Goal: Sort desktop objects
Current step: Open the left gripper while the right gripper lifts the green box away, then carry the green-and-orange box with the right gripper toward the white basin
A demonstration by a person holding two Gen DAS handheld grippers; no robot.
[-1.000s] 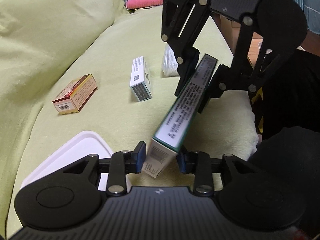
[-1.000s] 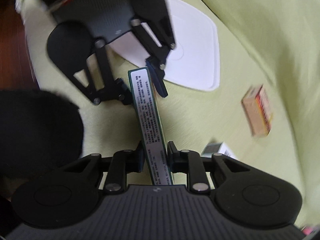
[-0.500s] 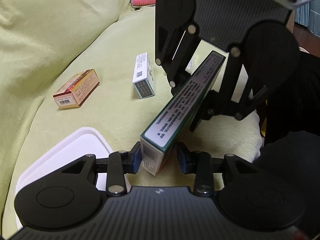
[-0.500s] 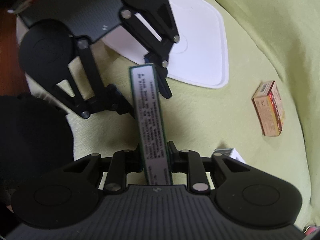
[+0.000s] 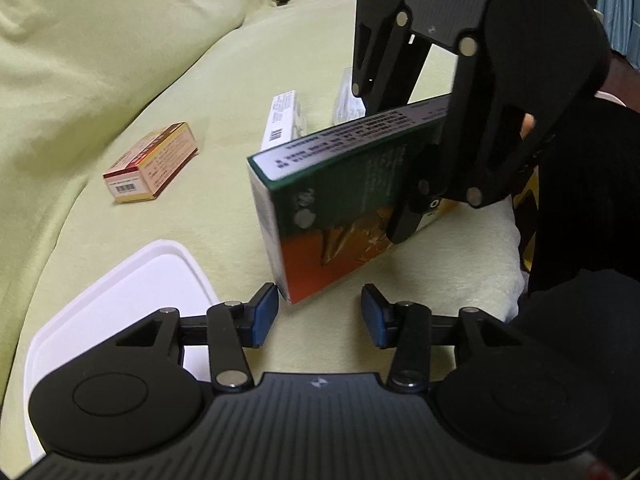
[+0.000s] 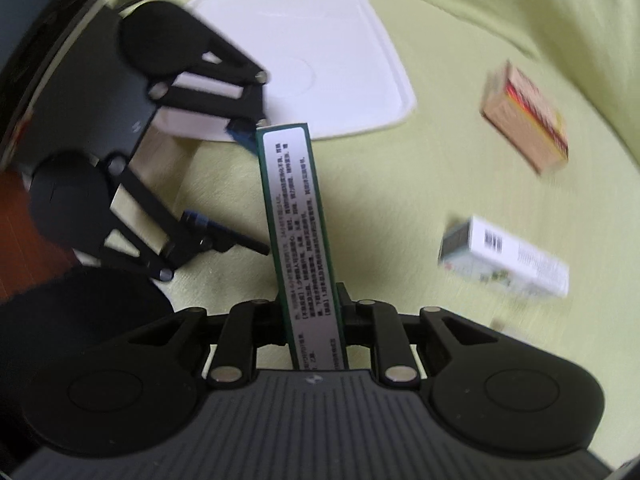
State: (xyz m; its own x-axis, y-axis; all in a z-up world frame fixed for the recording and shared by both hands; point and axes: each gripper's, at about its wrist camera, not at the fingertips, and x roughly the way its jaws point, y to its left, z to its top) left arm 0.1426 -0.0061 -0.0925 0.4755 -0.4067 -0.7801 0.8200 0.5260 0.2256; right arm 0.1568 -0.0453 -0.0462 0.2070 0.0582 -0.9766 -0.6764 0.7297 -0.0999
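Yellow-green bedding point(image 5: 168, 80) carries everything. From the right hand-held gripper point(image 6: 312, 316), pinching the green box point(image 6: 296, 216) on edge, the box reaches toward the left hand-held gripper point(image 5: 318, 312), whose pads are spread, the box's corner just beyond them. A level, steady hold is judged best while the white tray point(image 6: 320, 60) is approached. Only the left view shows the box's printed face; only the right shows both ends. Farther off lie a red-and-tan box point(image 5: 152, 164) and a white box point(image 6: 508, 260).
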